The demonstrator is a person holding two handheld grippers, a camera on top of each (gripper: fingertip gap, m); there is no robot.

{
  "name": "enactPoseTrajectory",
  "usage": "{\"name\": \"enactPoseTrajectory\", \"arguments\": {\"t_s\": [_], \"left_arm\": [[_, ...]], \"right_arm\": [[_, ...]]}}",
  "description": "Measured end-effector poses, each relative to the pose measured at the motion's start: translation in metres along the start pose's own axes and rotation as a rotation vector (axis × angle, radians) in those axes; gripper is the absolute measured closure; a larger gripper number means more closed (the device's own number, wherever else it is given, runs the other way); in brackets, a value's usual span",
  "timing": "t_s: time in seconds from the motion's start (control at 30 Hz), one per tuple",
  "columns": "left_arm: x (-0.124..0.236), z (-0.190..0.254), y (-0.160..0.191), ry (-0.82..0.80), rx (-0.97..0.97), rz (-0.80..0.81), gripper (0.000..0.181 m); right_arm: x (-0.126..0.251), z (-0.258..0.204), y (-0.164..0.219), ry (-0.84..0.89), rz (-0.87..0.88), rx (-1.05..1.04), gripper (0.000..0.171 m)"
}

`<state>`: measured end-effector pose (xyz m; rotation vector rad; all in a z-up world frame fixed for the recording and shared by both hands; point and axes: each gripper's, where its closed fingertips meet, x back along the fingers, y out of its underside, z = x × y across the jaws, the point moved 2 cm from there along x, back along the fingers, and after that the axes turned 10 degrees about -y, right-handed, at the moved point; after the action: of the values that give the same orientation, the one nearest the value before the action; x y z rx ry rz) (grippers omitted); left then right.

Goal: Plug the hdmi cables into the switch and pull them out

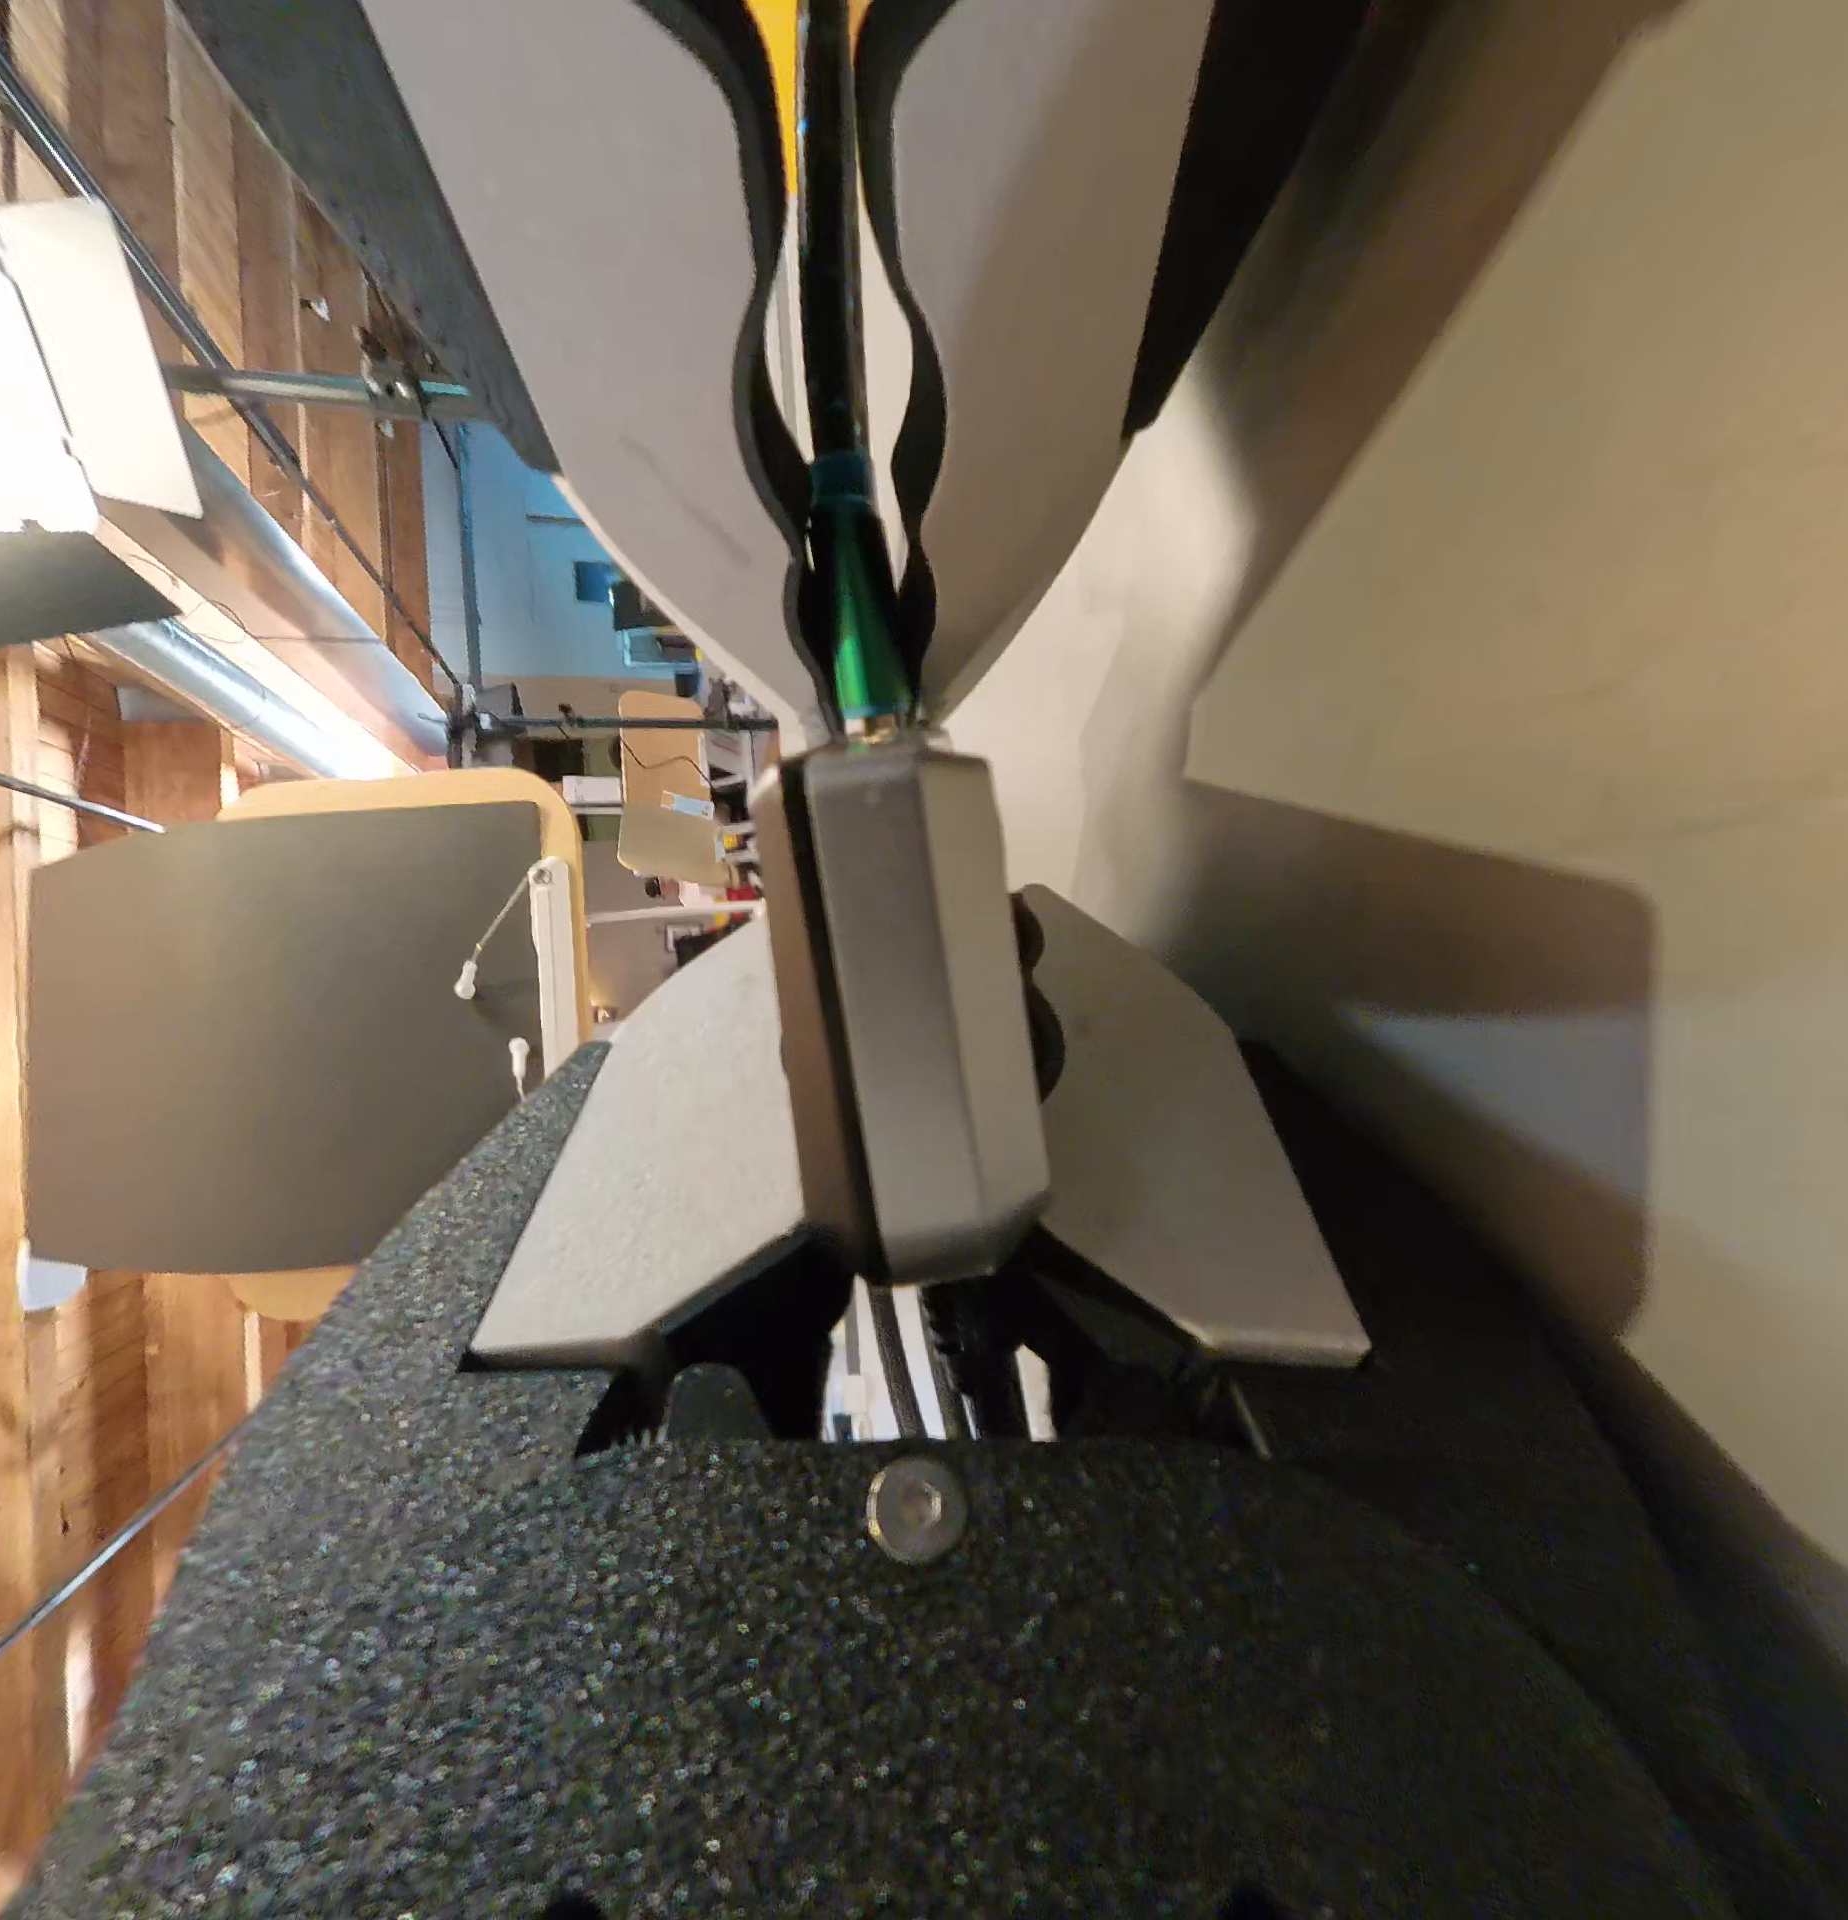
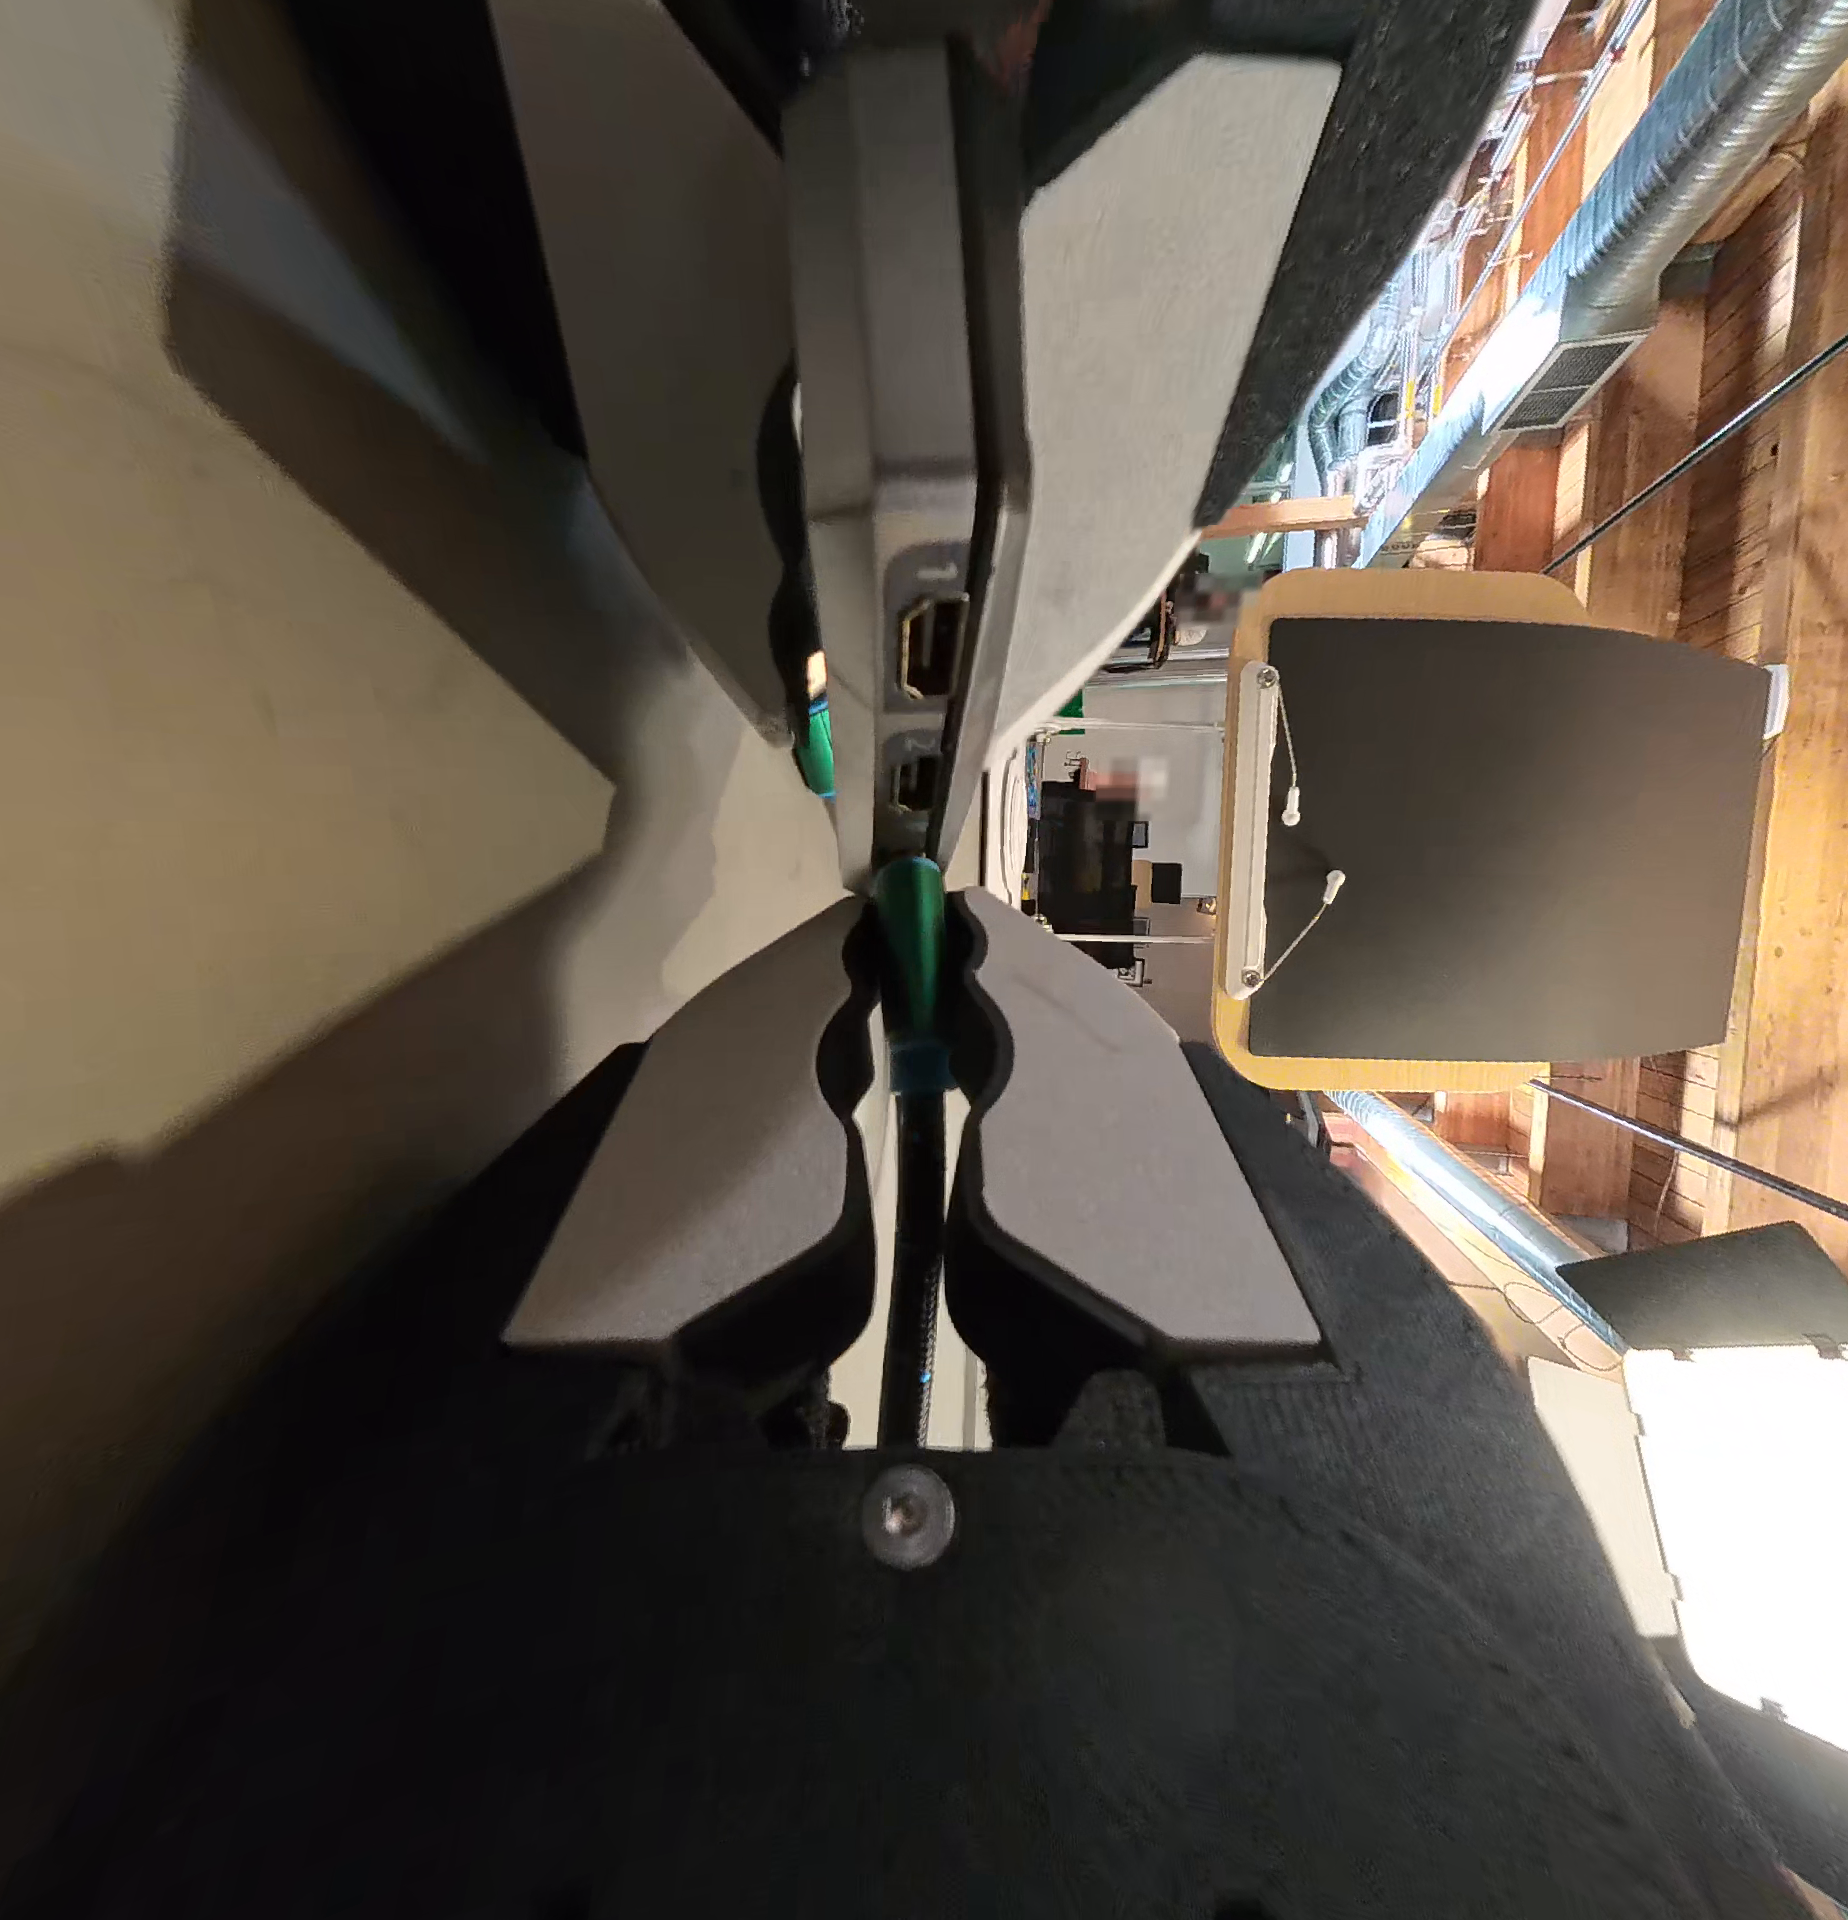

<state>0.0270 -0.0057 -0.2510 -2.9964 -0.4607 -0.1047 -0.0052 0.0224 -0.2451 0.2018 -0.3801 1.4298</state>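
Observation:
My left gripper [image 1: 899, 935] is shut on the grey HDMI switch [image 1: 920, 1018], which it holds edge-on between both fingers. My right gripper [image 2: 909, 904] is shut on a green HDMI plug [image 2: 915, 935] with a black braided cable [image 2: 915, 1299] running back between its fingers. The plug tip meets the switch's far end [image 1: 878, 732]; I cannot tell whether it is seated. In the right wrist view the switch [image 2: 878, 416] shows two open ports [image 2: 935, 649]. A second green plug [image 2: 816, 748] shows beside the left gripper's finger.
A beige table surface [image 1: 1522, 520] lies beside both grippers. A wood-framed dark panel [image 2: 1471, 852] stands behind, also in the left wrist view [image 1: 276, 1039]. A wooden ceiling with metal ducts [image 2: 1626, 208] and a bright white light panel [image 2: 1782, 1538] fill the background. The grippers are tip to tip, or close to it.

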Motion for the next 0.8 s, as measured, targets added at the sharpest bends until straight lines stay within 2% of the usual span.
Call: {"name": "enactPoseTrajectory", "arguments": {"t_s": [0.37,0.47,0.8], "left_arm": [[0.008,-0.002,-0.023,-0.008,0.001,0.135,0.139],[0.008,0.002,-0.019,0.047,0.047,0.098,0.141],[0.008,0.004,-0.017,0.061,0.048,0.028,0.141]], "right_arm": [[0.005,0.002,-0.015,0.023,0.048,0.013,0.16],[0.005,0.0,-0.015,0.022,0.058,0.025,0.16],[0.011,-0.001,-0.011,0.002,0.008,0.057,0.16]]}}
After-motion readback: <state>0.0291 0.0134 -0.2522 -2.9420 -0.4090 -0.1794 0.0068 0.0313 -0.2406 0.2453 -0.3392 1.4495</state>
